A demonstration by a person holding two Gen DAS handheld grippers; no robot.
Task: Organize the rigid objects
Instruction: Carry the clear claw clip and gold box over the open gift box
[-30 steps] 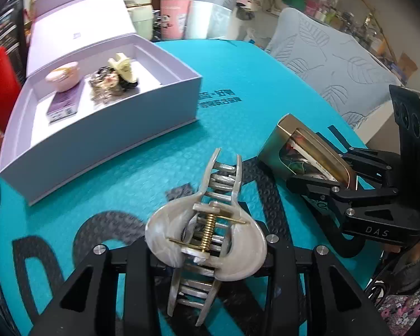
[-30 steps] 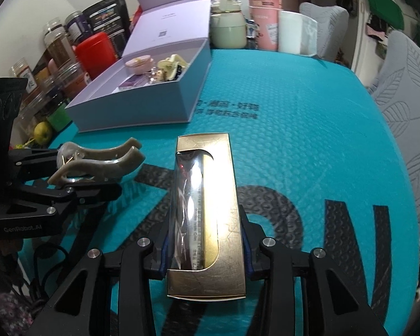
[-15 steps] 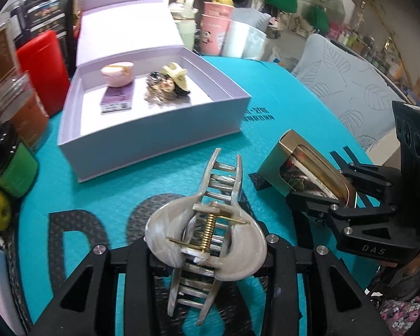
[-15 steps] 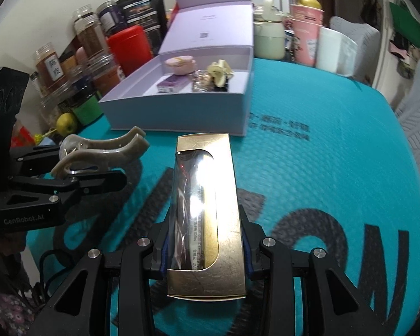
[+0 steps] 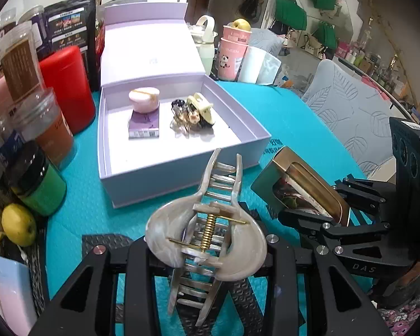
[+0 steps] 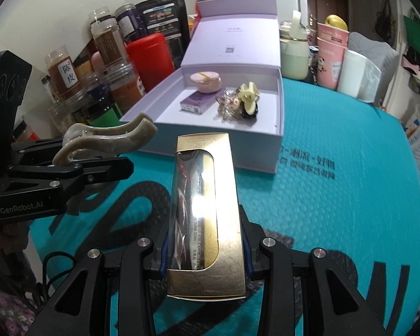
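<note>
My left gripper (image 5: 207, 249) is shut on a pearly beige hair claw clip (image 5: 207, 224), held above the teal mat just before the open lilac box (image 5: 154, 173). My right gripper (image 6: 204, 254) is shut on a gold window box (image 6: 204, 210), held to the right of the clip. The gold box also shows in the left wrist view (image 5: 302, 187), and the clip in the right wrist view (image 6: 106, 137). The lilac box (image 6: 226, 151) holds a pink round case (image 5: 144, 99), a purple carton (image 5: 144, 124) and a small pile of hair clips (image 5: 193, 113).
Jars and a red canister (image 5: 67, 84) crowd the left side beside the lilac box, with a green-labelled jar (image 5: 39, 184) and a lemon (image 5: 18, 224). Pink cups (image 5: 232, 53) and a white cup (image 5: 254, 64) stand behind the box. A grey chair (image 5: 350, 109) is at the right.
Both grippers have swung left and closer to the lilac box, which now sits straight ahead. The jars at the left have come into view. Both grips are unchanged.
</note>
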